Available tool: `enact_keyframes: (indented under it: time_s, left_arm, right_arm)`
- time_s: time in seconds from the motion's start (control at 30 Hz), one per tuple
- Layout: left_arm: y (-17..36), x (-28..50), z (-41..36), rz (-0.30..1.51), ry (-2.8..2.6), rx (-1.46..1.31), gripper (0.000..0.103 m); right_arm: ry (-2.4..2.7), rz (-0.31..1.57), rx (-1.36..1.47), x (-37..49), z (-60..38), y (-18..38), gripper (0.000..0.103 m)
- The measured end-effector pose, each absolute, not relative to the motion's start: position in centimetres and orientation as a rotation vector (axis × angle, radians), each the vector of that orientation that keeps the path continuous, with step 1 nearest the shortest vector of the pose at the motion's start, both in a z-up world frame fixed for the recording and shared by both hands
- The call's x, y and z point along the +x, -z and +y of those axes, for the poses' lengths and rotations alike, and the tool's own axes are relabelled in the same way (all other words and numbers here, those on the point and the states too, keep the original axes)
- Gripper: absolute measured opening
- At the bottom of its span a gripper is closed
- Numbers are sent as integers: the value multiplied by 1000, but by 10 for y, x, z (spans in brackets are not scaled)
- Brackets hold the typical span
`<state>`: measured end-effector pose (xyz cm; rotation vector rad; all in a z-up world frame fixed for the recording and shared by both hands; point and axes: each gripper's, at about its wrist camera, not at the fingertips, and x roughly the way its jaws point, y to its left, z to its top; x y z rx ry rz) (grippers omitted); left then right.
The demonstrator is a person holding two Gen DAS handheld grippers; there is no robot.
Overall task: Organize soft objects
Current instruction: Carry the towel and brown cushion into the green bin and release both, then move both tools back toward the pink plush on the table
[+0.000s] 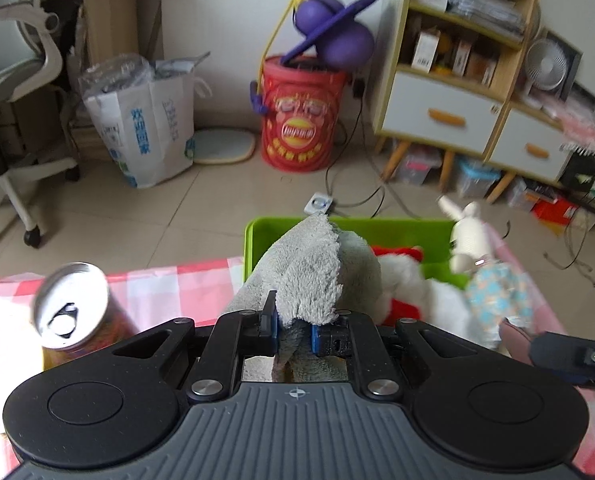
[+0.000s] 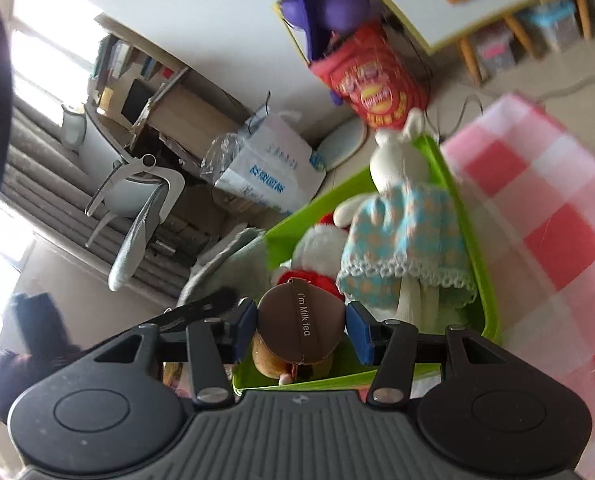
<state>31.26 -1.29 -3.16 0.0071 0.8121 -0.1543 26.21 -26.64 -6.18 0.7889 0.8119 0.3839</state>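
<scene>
My left gripper [image 1: 293,332] is shut on a grey plush toy [image 1: 313,272], which hangs over the near left part of a green bin [image 1: 397,232]. Inside the bin lie a white-and-red plush [image 1: 401,276] and a white bunny in a blue dress [image 1: 469,236]. In the right wrist view the bunny [image 2: 401,168] leans upright against the bin's rim [image 2: 481,280]. My right gripper [image 2: 301,330] is shut on a brown plush labelled "I'm Milk tea" [image 2: 297,320], above the bin's near end. The grey plush [image 2: 225,264] shows at the bin's left side.
An open drink can [image 1: 73,308] lies tilted on the pink checkered tablecloth [image 1: 177,284], left of the bin. On the floor beyond stand a red drum [image 1: 301,120], a paper bag [image 1: 145,128], an office chair [image 1: 13,80] and a shelf unit [image 1: 457,80].
</scene>
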Motion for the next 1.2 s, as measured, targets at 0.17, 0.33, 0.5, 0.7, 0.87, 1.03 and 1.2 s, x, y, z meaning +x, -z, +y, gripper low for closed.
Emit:
enact_keyframes:
  time_s: [0.17,0.33,0.5,0.7,0.87,1.03,1.2]
  left_arm:
    - [58,328,-18,870,146,56,11]
    - [71,331,-18,887,142,54,11]
    - [69,328,-18,892,152,54,14]
    - [59,319,-18,857,168,59,37]
    - [46,300,-19,823,171,71,57]
    - [27,271,-11,800,166,41,74]
    - [13,230,-5,791,180,43,79]
  right_arm:
    - [-369,872,810,274,-262,85,24]
    - [-376,883,804,277,-256,94,22]
    - [-377,892,789,276,-251,93,24]
    - [-372,909,803,279,-250,88,42]
    - [-367,903,782,272,-254,78,47]
    - [-344,881,743,256,-263,63,49]
    - [-275,903,697,237,-267,51,50]
